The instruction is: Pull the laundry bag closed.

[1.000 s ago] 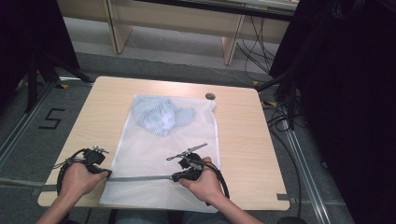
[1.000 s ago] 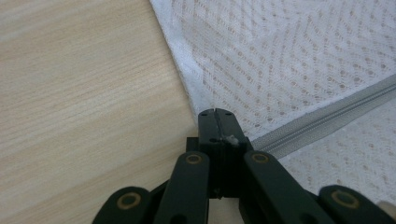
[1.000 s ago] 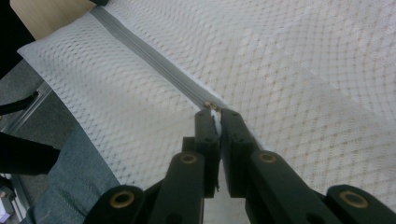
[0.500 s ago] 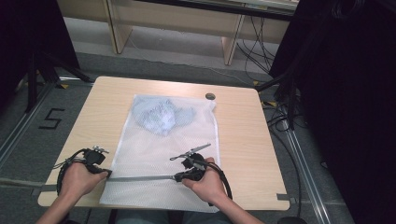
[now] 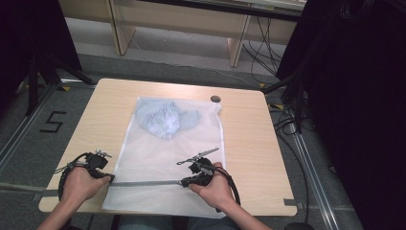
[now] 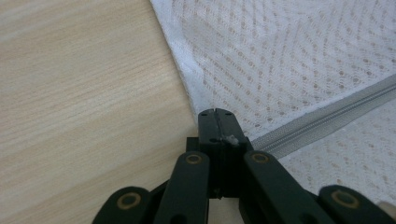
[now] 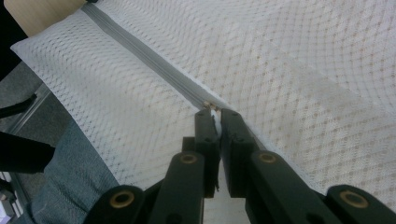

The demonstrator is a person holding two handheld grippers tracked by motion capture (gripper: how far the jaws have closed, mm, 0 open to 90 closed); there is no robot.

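Note:
A white mesh laundry bag [image 5: 163,153] lies flat on the wooden table [image 5: 249,143], with a light blue garment [image 5: 163,117] bunched inside its far end. A grey zipper [image 5: 148,182] runs across the bag near the front edge. My left gripper [image 5: 111,178] is shut on the bag's left edge at the zipper's end [image 6: 215,112]. My right gripper [image 5: 184,182] is shut on the small zipper pull [image 7: 214,111], with the closed zipper [image 7: 140,51] stretching away from it. Both hands rest on the table's front part.
A small dark round object [image 5: 215,98] sits by the bag's far right corner. The bag's near edge hangs over the table's front, above the person's jeans [image 7: 70,186]. Bare wood lies to the left [image 6: 84,84] and right of the bag.
The right gripper has crept slightly to the right along the zipper line. The left gripper and the bag have stayed put.

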